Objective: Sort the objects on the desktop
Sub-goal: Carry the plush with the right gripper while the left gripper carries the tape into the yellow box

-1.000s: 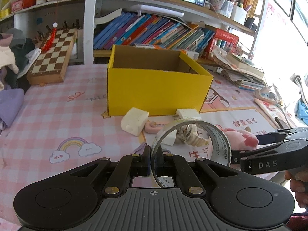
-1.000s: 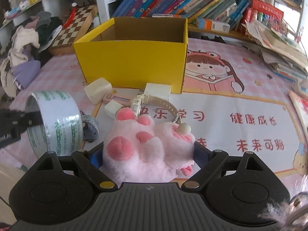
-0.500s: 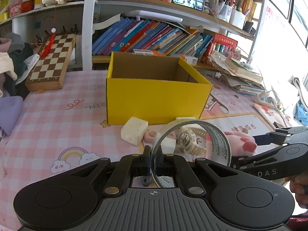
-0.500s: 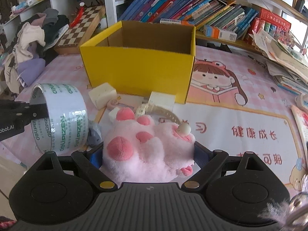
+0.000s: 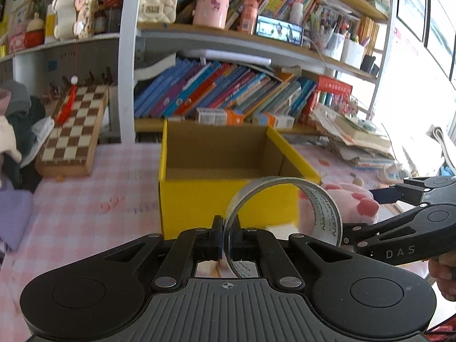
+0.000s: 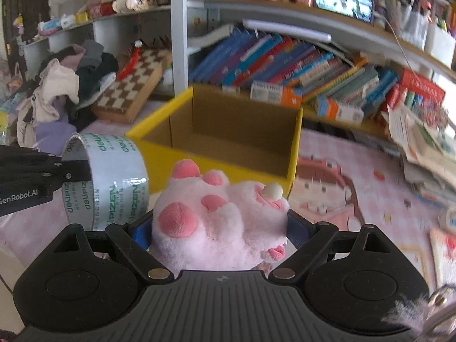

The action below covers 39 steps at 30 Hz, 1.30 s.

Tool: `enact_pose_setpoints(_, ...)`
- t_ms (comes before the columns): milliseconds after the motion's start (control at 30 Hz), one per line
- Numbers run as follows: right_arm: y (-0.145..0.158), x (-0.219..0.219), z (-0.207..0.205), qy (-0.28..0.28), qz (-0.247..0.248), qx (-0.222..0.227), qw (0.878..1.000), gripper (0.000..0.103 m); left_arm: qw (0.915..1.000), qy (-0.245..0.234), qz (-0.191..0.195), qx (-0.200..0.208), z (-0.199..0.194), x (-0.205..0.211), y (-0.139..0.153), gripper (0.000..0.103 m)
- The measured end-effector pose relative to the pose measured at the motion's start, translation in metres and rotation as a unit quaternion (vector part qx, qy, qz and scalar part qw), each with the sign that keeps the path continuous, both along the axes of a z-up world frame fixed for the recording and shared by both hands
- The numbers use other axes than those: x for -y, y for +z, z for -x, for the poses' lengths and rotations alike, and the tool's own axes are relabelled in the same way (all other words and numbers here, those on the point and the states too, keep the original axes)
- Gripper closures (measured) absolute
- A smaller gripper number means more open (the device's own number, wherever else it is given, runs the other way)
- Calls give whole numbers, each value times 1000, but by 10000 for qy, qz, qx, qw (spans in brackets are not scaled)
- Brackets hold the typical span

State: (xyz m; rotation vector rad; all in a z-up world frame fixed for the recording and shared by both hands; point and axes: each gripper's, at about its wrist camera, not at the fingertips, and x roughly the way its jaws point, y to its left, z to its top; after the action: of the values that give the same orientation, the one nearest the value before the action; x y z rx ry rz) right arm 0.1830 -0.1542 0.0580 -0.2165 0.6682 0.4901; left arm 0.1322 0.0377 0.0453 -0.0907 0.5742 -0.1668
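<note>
Left gripper [image 5: 225, 239]: fingers clamped together on the near wall of a roll of clear packing tape [image 5: 287, 208], held aloft on edge, hollow core open to the lens, just near of the yellow cardboard box [image 5: 216, 199]. Right gripper [image 6: 219, 228]: fingers closed against both flanks of a pink plush paw [image 6: 216, 216], raised clear of the tabletop [image 6: 356, 176] and near the box's front wall. Tape visible in the right wrist view as well, to the left of the plush, printed green lettering on its outer band, the two items just beside each other but seemingly apart. Box open-topped, interior seemingly bare in both views. Judged handling: tape stiff, light to moderate in weight, smooth and possibly slippery on the outer face, best pinched through the wall as held; likely to roll if dropped on edge. Plush soft, very light, compressible, not fragile; best taken across the body, clear of the small cream bobble [image 6: 273, 191] at its far right. Surroundings: chessboard [image 5: 71, 134] far left, leaning row of books [image 5: 228, 91] on the shelf behind the box, heap of clothes [image 6: 65, 91] at far left, stacked papers [image 5: 362, 136] far right.
</note>
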Motion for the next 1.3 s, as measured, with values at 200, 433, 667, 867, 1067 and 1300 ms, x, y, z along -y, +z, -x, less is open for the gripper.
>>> enact_pose_setpoints(200, 15, -5, -28, 228, 16, 256, 9994, 13, 9997, 19, -149, 186, -25, 2, 14, 100)
enact_pose_setpoints(433, 23, -10, -70, 581, 270, 544, 9965, 13, 9990, 35, -355, 259, -64, 2, 22, 100)
enact_pose_setpoints(667, 18, -19, -122, 894, 543, 580, 9928, 13, 9976, 42, -655, 239, -110, 7, 24, 100)
enact_pose_setpoints(867, 4, -29, -169, 1188, 742, 370, 9894, 13, 9954, 50, -952, 89, -147, 12, 18, 100)
enact_pose_setpoints(1067, -15, -43, -200, 1704, 1222, 268, 9774, 12, 9931, -8, -1154, -191, -183, 16, 2, 99)
enact_pose_setpoints(1300, -43, -62, -231, 2342, 1831, 178, 9546, 12, 9884, -84, -1391, -607, -220, 16, -19, 99)
